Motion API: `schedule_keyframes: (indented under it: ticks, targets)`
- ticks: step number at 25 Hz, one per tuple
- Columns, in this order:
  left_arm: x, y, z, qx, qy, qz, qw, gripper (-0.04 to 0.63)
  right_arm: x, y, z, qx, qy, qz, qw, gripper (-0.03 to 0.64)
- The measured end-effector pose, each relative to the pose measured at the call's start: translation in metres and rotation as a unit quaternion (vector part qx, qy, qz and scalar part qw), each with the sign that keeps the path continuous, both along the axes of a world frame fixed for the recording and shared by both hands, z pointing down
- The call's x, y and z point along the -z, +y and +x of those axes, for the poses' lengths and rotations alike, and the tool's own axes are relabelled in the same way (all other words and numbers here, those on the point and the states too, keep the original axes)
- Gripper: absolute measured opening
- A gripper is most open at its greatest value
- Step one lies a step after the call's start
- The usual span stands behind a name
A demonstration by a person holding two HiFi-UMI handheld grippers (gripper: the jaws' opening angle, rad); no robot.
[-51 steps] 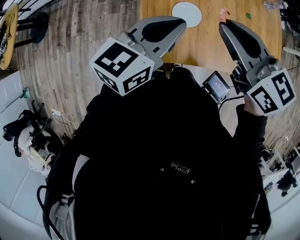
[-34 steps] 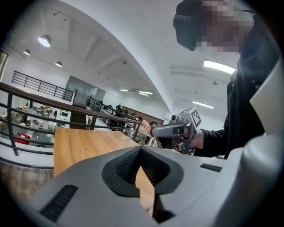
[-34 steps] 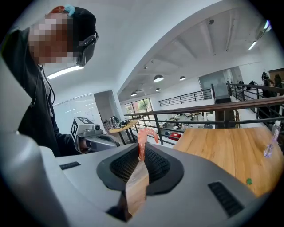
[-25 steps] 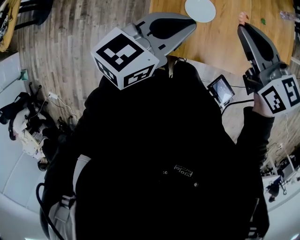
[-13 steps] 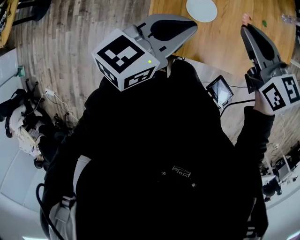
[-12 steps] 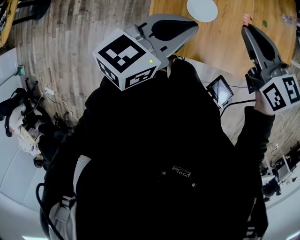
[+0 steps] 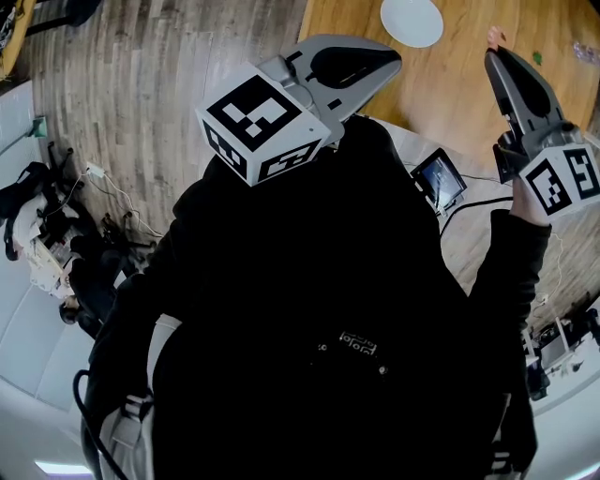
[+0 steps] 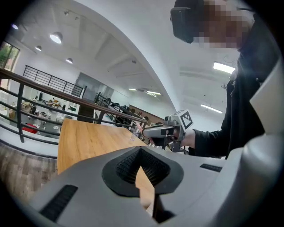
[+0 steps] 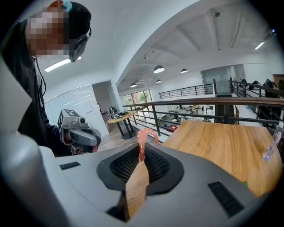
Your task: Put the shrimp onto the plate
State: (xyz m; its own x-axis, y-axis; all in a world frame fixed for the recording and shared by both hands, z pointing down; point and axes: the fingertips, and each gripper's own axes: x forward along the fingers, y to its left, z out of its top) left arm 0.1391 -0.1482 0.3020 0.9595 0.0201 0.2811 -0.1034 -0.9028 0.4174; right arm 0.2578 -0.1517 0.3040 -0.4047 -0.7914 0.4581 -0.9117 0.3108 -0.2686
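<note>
A pink curled shrimp (image 9: 144, 134) sticks up from the tips of my right gripper (image 9: 141, 155), which is shut on it. In the head view the shrimp (image 7: 492, 37) shows at the tip of the right gripper (image 7: 494, 54), held above the wooden table (image 7: 441, 80). The white plate (image 7: 411, 19) lies on the table at the top edge of the view, to the left of the shrimp. My left gripper (image 7: 394, 64) hangs near the table's near edge, below the plate. Its jaws meet at the tips with nothing between them (image 8: 141, 150).
A small screen device (image 7: 439, 180) hangs at the person's chest, between the two grippers. A green scrap (image 7: 538, 58) and a clear plastic item (image 9: 270, 151) lie on the table's right side. A railing (image 9: 195, 108) runs behind the table. Cables and gear (image 7: 42, 244) lie on the floor at left.
The head camera has shifted, so the table and plate sit further right in view. The right gripper still holds the shrimp beside the plate. The left gripper has barely moved.
</note>
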Motion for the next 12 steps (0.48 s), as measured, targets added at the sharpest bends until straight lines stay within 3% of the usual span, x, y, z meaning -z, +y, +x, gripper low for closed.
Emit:
schedule_keyframes:
  ticks: [12]
  targets:
    - [-0.012, -0.037, 0.0, 0.029, -0.015, -0.015, 0.9994, -0.002, -0.031, -0.062, 0.011, 0.033, 0.008, -0.021, 0.999, 0.054]
